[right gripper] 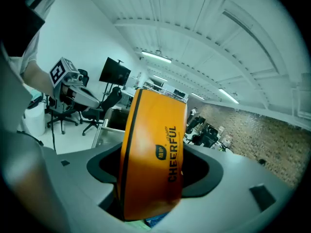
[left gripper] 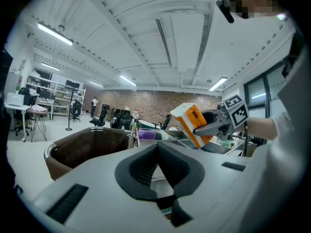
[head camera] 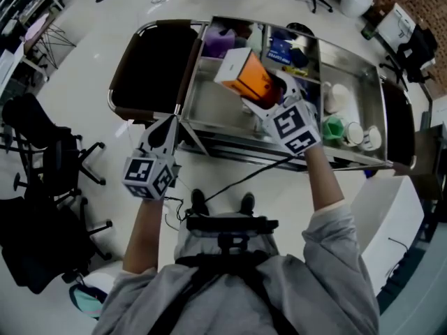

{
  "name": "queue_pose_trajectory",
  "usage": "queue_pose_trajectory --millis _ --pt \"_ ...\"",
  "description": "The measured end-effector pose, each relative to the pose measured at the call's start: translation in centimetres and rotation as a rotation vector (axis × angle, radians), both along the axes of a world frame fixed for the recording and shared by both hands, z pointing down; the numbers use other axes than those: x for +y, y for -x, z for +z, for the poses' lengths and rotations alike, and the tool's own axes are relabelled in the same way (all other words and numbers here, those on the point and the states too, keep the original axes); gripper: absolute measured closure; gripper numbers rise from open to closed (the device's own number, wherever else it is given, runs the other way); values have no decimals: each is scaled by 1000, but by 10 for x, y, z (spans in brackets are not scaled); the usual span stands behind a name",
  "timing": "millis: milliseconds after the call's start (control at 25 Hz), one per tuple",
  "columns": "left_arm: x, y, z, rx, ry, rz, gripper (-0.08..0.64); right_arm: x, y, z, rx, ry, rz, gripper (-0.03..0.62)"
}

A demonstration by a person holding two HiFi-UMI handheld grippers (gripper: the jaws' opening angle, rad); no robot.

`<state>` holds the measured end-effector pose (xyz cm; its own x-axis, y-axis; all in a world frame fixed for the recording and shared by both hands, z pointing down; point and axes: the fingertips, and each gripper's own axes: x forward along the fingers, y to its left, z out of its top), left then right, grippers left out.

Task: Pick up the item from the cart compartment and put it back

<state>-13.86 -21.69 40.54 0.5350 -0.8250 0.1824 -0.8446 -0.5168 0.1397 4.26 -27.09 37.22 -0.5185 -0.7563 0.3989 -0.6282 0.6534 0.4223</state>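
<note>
orange box [head camera: 251,79] (tilted) over cart [head camera: 216,107]

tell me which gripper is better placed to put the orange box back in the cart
Right. The right gripper is clamped on the orange box and holds it above the cart. The left gripper is shut on nothing, outside the cart's near rim.

Tilted orange box [head camera: 253,79] above cart compartment [head camera: 216,107]

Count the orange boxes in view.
1: the orange box is clamped in the right gripper, tilted above the steel cart. Others may lie hidden behind it.
</note>
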Motion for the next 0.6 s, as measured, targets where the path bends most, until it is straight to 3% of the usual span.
queue_pose_trajectory --millis 320,600 --pt "-6 4 0 11 11 -12 558 -37 41 39 220 133 -154 241" --pt "-10 12 10 26 26 -34 559 -61 53 71 372 272 -169 241"
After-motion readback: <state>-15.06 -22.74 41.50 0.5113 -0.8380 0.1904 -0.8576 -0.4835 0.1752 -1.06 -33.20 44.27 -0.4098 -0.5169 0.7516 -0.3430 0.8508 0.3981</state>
